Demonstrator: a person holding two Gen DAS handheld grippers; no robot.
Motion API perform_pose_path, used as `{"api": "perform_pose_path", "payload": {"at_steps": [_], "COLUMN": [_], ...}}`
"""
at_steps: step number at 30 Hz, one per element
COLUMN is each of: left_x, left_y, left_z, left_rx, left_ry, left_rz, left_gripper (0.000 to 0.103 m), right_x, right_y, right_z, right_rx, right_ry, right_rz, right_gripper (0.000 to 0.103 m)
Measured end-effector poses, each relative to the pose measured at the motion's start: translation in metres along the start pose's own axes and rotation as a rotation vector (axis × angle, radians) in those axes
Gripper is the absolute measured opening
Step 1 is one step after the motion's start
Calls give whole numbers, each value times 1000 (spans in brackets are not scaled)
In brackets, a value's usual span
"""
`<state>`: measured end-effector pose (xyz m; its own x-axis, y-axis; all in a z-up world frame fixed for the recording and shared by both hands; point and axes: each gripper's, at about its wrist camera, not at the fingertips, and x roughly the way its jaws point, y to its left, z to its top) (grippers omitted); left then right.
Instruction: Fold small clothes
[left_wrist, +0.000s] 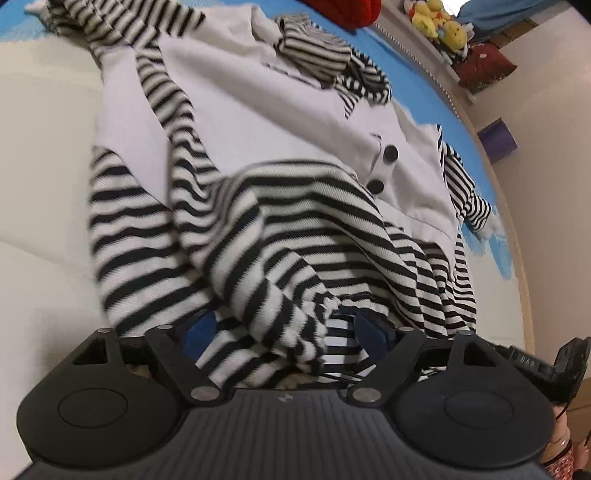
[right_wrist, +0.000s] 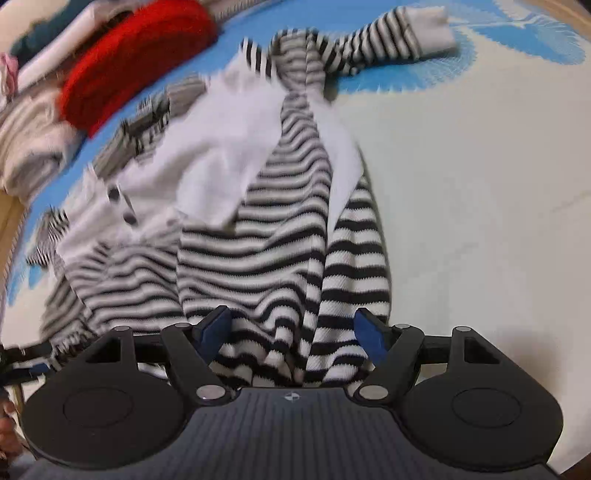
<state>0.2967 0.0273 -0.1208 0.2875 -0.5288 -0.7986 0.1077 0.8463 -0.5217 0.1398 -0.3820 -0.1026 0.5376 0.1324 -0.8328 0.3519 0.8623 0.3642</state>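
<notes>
We see both tools agape: left tool (left_wrist: 286, 332) and right tool (right_wrist: 293, 328) straddle the striped garment's (right_wrist: 258, 236) near hem, not pinching.

Each black claw (left_wrist: 291, 328) (right_wrist: 291, 332) has blue pads, silver pivot screws and a ribbed grey body.

A home, seemingly a bedroom or child's room: a cream and blue patterned bedspread (right_wrist: 480, 184) covers a soft surface edged by a pale wooden frame (left_wrist: 517, 236). Yellow plush toys (left_wrist: 439, 22) sit on a white shelf (left_wrist: 424, 48) against the plain wall, beside a dark red patterned cushion (left_wrist: 484, 70). A heap of household laundry (right_wrist: 33, 144), a red knit (right_wrist: 136, 55) among it, lies nearby.
</notes>
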Motion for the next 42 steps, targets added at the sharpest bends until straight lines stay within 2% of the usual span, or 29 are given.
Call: {"api": "perform_pose_path", "payload": {"at_steps": [2,3,4,5,7,9,12,13,15,16,17,19,20,22,24,25,26,28,32,35,37,40,42], "left_x": [10,12,13,12,-4,-33,-60,-61,-52,-51,-54,-69,-78,-89,-87,-81,-73,-56,-37,-32,-21,-13,-14], "left_y": [-5,-9,-13,-17,-23,-32,-33,-31,-22,-15,-5,14,21,33,44,45,41,28,-10,-39,-54,-73,-80], "left_z": [1,0,0,-1,-7,-25,-67,-81,-104,-110,-112,-109,-107,-100,-92,-87,-84,-82,-77,-71,-65,-67,-69], "left_rx": [-10,-4,17,33,43,102,157,172,192,177,122,-2,-44,-95,-135,-122,-84,5,121,209,271,384,438], "left_ry": [12,-13,-24,-22,-60,-96,-69,-39,6,-3,-28,-113,-166,-234,-223,-198,-167,-115,-104,-119,-109,-129,-147], "left_rz": [3,34,62,89,121,138,146,162,208,200,181,110,105,143,219,249,271,302,324,364,430,583,624], "left_gripper": [83,72,23,16,16,16,17,20,37,49,58,65,68,70,68,65,59,54,54,57,60,68,71], "right_x": [3,2,2,2,-7,-40,-79,-87,-85,-78,-69,-58,-57,-60,-61,-60,-58,-55,-51,-48,-46,-45,-44], "right_y": [11,14,17,17,11,0,-21,-26,-30,-30,-30,-31,-33,-37,-41,-39,-37,-34,-29,-29,-29,-28,-27], "right_z": [-3,-5,-8,-9,-8,-7,-15,-22,-33,-36,-40,-44,-44,-42,-42,-41,-41,-43,-44,-43,-42,-41,-41], "right_rx": [-90,-128,-165,-185,-177,-167,-124,-139,-179,-205,-234,-242,-238,-212,-180,-185,-194,-210,-218,-215,-217,-222,-228], "right_ry": [7,9,14,22,7,-77,-143,-146,-110,-89,-65,-41,-42,-50,-48,-47,-47,-46,-37,-31,-27,-22,-19], "right_rz": [-11,-20,-20,-20,-11,20,88,86,51,13,-37,-56,-53,-40,-24,-26,-31,-43,-54,-63,-66,-67,-68], "right_gripper": [74,69,36,9,8,8,8,8,8,8,8,8,9,10,10,10,10,10,10,10,10,10,10]}}
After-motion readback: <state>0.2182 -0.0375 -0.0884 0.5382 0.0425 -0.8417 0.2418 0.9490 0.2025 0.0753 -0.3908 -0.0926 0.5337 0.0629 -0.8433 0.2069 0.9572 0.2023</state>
